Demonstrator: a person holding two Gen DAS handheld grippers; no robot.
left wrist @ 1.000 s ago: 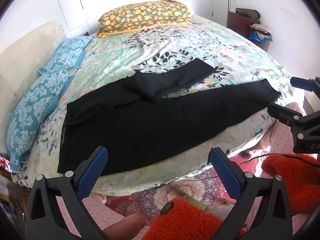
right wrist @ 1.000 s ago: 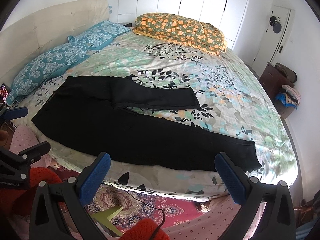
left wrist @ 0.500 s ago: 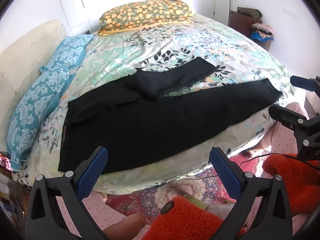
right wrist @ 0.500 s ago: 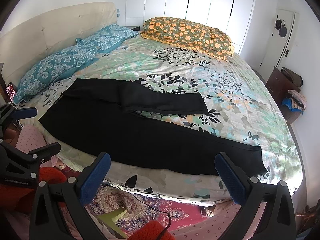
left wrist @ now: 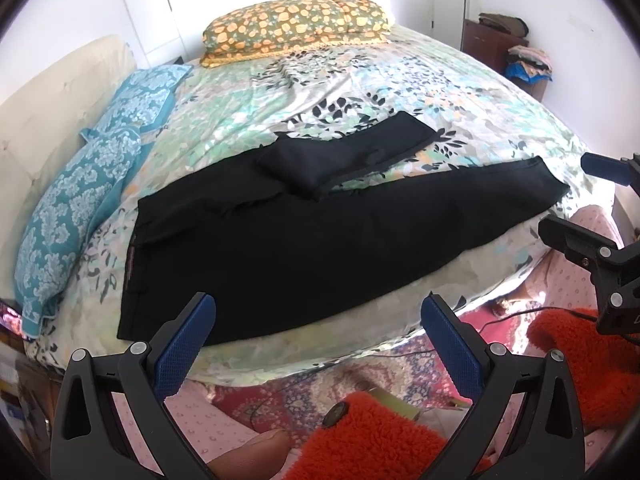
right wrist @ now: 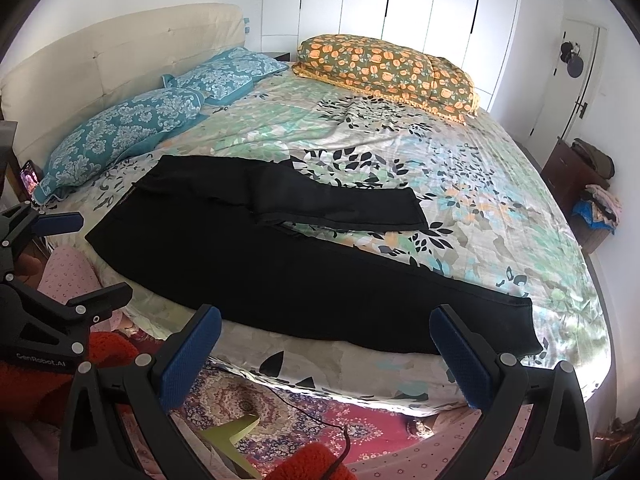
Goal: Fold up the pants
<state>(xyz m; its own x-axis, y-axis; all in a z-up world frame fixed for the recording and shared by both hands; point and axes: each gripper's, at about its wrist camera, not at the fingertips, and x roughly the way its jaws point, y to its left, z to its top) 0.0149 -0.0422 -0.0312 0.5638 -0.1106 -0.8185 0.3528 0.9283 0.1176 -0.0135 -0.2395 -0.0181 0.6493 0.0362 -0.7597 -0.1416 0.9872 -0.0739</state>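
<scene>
**Black pants laid out on bed; both hand-held grippers released**

The bed [right wrist: 500,184], covered with a floral sheet, fills most of each frame. A cream headboard [right wrist: 120,56] occupies the upper left of the right wrist view.

The black pants [right wrist: 280,264] lie flat near the bed's lower edge, across the centre of both frames. The waistband is at the left. One leg extends fully to the lower right of the right wrist view, its hem at the mattress edge. The other leg is folded back on itself and lies shorter, just above the long leg.

An orange floral pillow [left wrist: 296,24] rests at the top centre. Two teal patterned pillows [right wrist: 132,132] lie along the left side.

A patterned red rug [right wrist: 304,420] shows below the bed.

The left hand-held gripper [left wrist: 316,344] is released, its blue pads wide apart, empty, at the bottom of the frame and clear of the pants. The right hand-held gripper [right wrist: 324,356] is likewise released and empty.
</scene>
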